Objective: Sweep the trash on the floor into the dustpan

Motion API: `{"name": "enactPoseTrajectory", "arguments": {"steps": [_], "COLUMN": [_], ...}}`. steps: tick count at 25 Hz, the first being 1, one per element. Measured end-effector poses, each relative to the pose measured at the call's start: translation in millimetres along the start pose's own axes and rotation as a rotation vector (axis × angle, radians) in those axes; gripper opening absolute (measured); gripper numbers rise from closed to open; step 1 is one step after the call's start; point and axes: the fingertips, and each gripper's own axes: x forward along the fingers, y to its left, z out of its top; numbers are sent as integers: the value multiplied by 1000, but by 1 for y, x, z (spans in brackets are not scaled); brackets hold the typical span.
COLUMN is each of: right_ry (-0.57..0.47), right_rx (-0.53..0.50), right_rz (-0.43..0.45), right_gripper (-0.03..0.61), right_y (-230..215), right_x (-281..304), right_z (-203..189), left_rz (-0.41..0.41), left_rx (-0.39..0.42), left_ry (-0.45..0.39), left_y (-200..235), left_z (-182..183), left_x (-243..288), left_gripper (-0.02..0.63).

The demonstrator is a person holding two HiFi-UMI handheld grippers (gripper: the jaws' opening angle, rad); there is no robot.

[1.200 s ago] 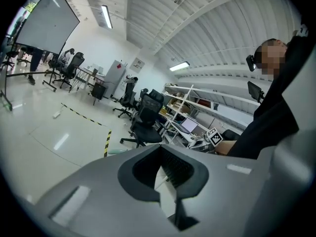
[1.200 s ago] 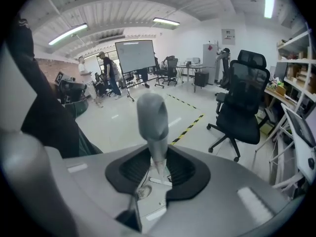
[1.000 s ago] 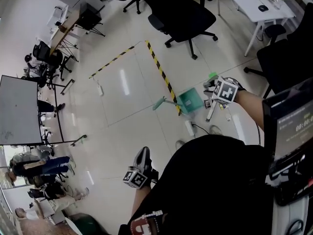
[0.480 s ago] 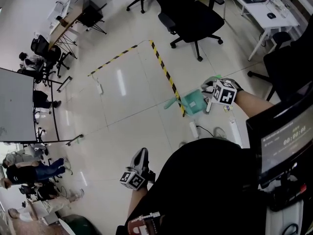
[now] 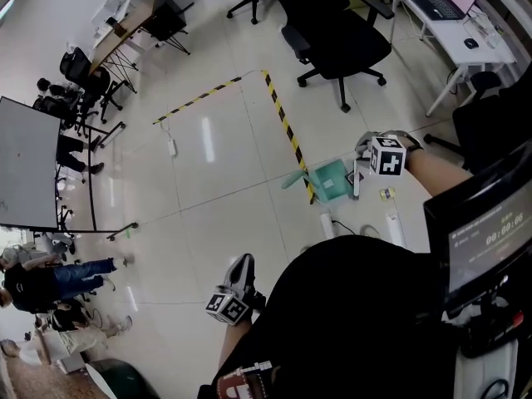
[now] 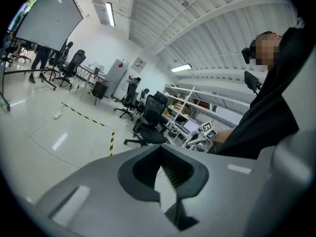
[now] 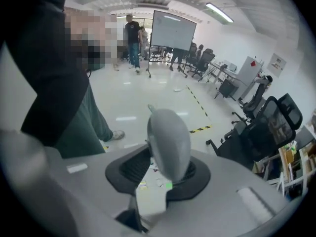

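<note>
Landmark: yellow-black tape line (image 5: 287,135) on the pale floor.

Right gripper (image 5: 371,150): out to the right of the tape's near end, above the floor. Jaws closed on a grey rounded handle (image 7: 169,142). In the head view a pale shaft runs from the gripper down toward the floor, just right of the tape's end.

Left gripper (image 5: 239,273): well short of the tape's near end, close to the person's body. Jaws apart, only floor visible between them; nothing held.

Dustpan (image 5: 332,181): teal, on the floor, touching or just right of the tape's near end, beside the shaft. A teal piece (image 5: 293,178) sticks out on the tape's left side at the same spot. Possibly the brush head or part of the pan; too small to tell.

Trash (image 5: 386,194): a few small scraps on the floor right of the tape's end, beyond the dustpan, apart from it. Right gripper view shows yellowish and green bits below the handle.

Black office chair (image 5: 337,36): past the tape's far corner.
</note>
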Motion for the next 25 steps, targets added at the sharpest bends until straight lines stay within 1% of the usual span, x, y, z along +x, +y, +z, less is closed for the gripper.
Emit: {"name": "enactPoseTrajectory", "arguments": {"steps": [3, 9, 11, 15, 17, 19, 23, 25], "right_ry": [69, 97, 109, 138, 131, 101, 41, 6], "right_rx": [-60, -88, -124, -231, -271, -297, -359, -372], "right_rz": [36, 50, 64, 103, 118, 126, 142, 144], "right_gripper": [95, 95, 95, 95, 95, 95, 95, 95], "right_y": [8, 4, 7, 21, 28, 33, 43, 47], "right_x": [-13, -29, -25, 1, 17, 30, 47, 50], "right_z": [-16, -20, -23, -27, -19, -2, 33, 50], "left_rz": [-12, -19, -11, 0, 6, 26, 62, 75], "left_rx": [-9, -18, -22, -27, -25, -28, -37, -42], "left_ry": [-8, -7, -10, -5, 0, 8, -5, -11], "left_y": [-3, -9, -7, -8, -8, -9, -3, -2], "left_z": [-2, -5, -5, -7, -8, -8, -7, -5], "left_x": [6, 9, 7, 2, -4, -11, -25, -28], "left_gripper": [-5, -5, -6, -5, -5, -5, -5, -5]}}
